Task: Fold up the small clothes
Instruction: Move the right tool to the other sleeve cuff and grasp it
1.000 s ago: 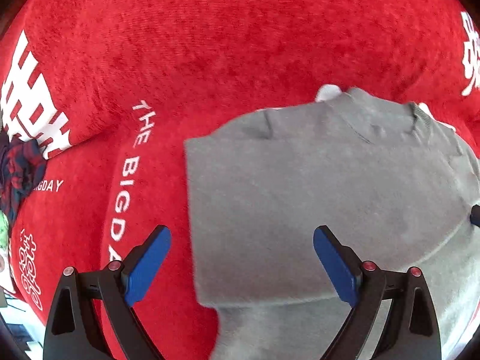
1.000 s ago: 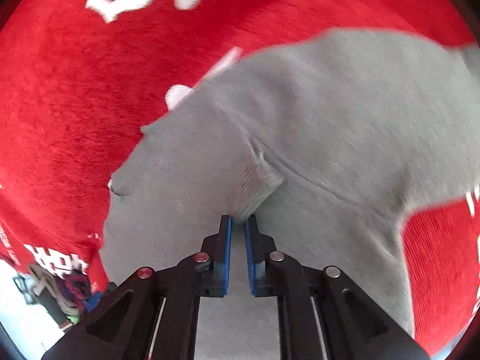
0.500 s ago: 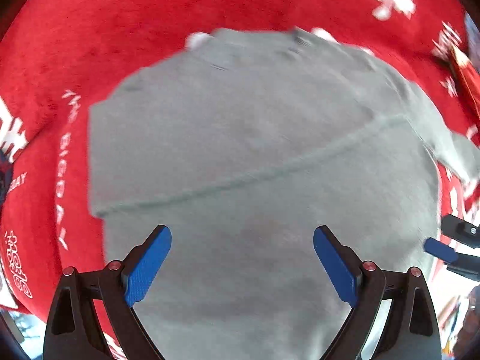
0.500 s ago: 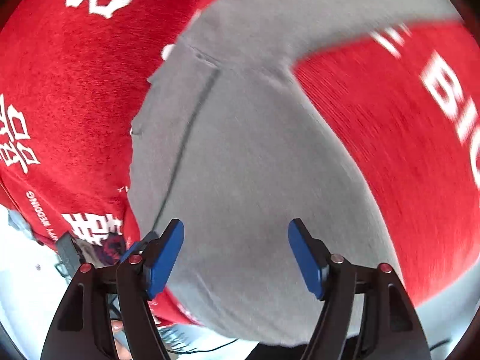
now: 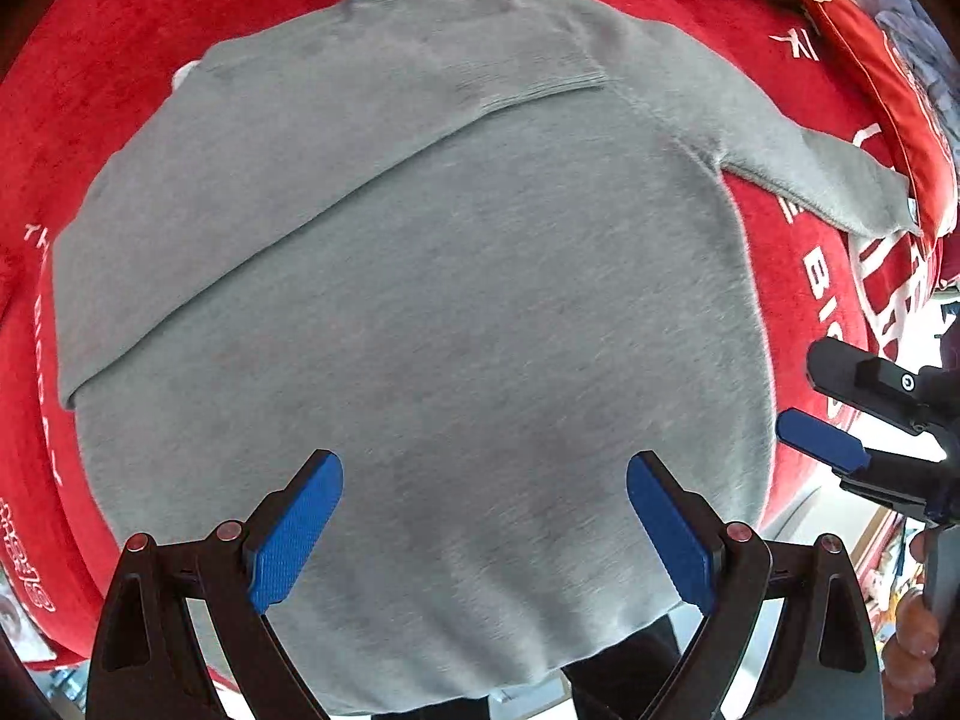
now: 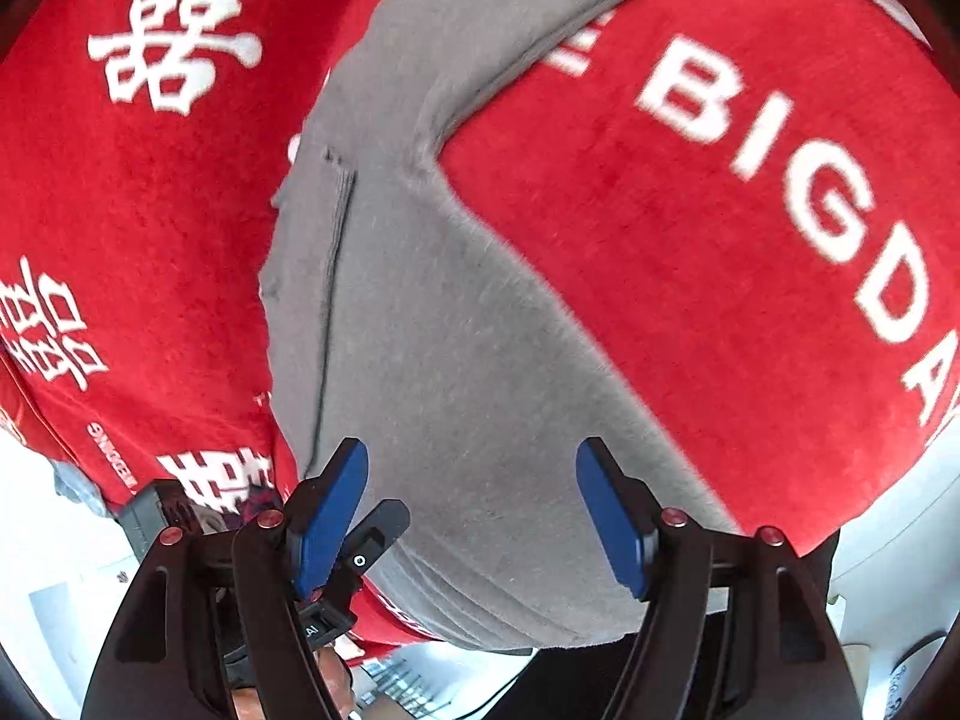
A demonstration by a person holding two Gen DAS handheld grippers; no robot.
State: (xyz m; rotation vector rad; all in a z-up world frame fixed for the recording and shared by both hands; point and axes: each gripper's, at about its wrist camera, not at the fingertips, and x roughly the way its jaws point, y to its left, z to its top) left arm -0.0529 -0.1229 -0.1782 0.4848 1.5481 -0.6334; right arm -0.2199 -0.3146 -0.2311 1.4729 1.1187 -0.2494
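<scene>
A grey sweater (image 5: 420,300) lies flat on the red cloth, hem towards me. One sleeve is folded slantwise across the chest, its ribbed cuff (image 5: 540,84) near the collar. The other sleeve (image 5: 810,180) stretches out to the right. My left gripper (image 5: 485,462) hangs open above the sweater's lower body, nothing between its pads. In the right wrist view the sweater (image 6: 450,360) runs up the middle, and my right gripper (image 6: 473,450) stands open over its edge near the hem, holding nothing. One blue finger (image 5: 819,441) of that gripper shows at the right of the left wrist view.
The red cloth (image 6: 720,240) with white lettering covers the table and drops off at the near edge. A long red pouch (image 5: 888,90) lies at the far right. A person's hand (image 5: 912,648) shows at the lower right. The left gripper's body (image 6: 372,540) sits close beside my right one.
The right gripper opened, let go of the sleeve cuff it pinched and drew back toward the hem. The left gripper slid from the sweater's left edge to over its body.
</scene>
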